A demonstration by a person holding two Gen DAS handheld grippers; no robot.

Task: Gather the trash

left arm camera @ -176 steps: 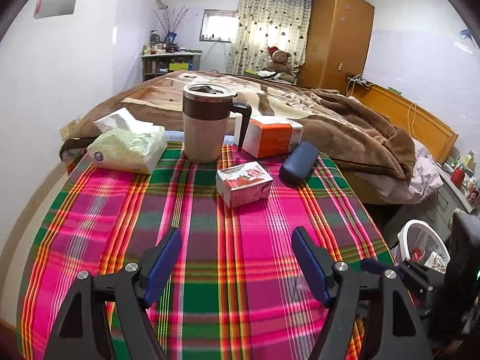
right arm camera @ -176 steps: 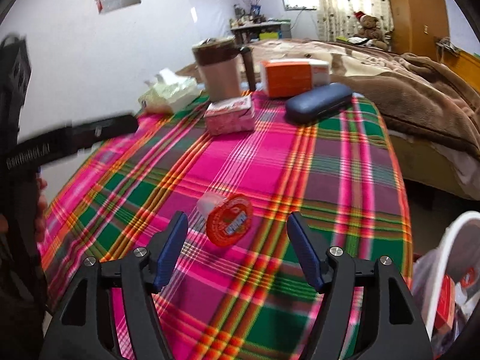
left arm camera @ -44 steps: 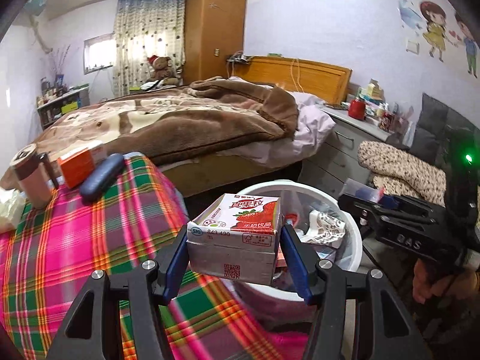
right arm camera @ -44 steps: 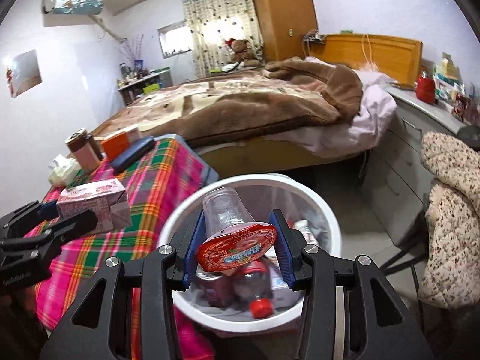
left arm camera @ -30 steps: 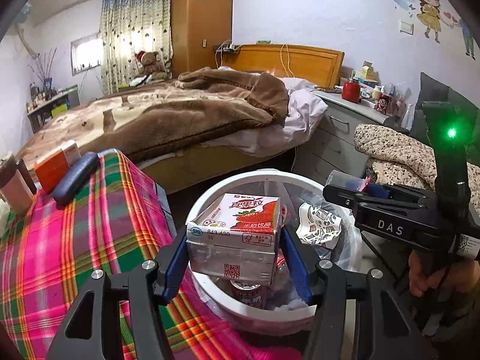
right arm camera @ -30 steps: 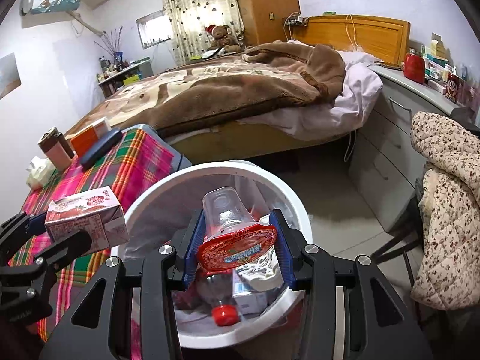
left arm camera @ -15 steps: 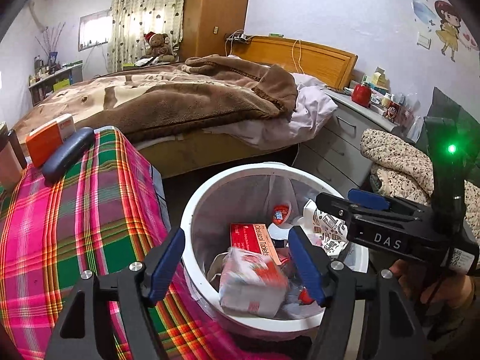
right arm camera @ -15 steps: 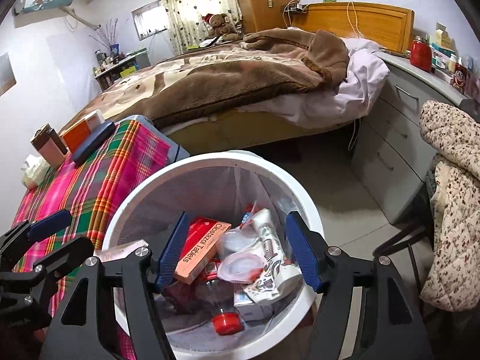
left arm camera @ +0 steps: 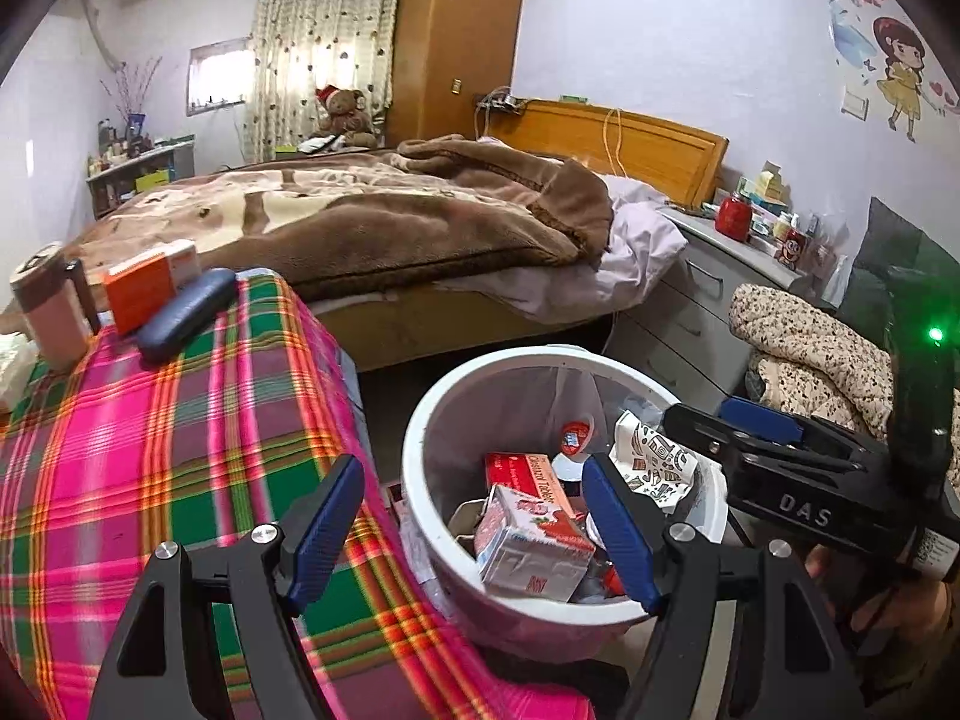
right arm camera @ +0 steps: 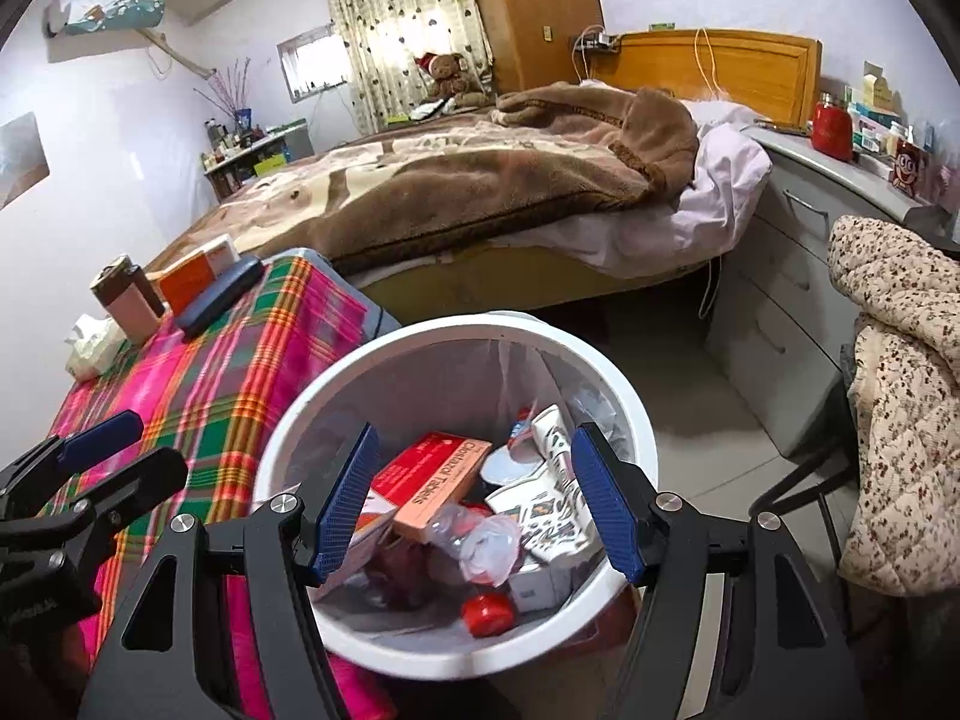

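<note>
Both grippers, left gripper (left arm camera: 474,531) and right gripper (right arm camera: 474,507), are hanging wide and empty over the bin (right arm camera: 630,402); the carton (left arm camera: 528,546) is lying high near the rim and risking tipping out

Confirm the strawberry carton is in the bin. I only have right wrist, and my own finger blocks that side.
Observer: Yes. On left wrist the strawberry carton lies tilted inside the white bin, on top of the other trash.
Operator: Left gripper empty?
Observer: The left gripper is open, with nothing between its pads.
Operator: Status light on my unit?
Observer: A green light is lit on the dark unit above the right gripper.
</note>
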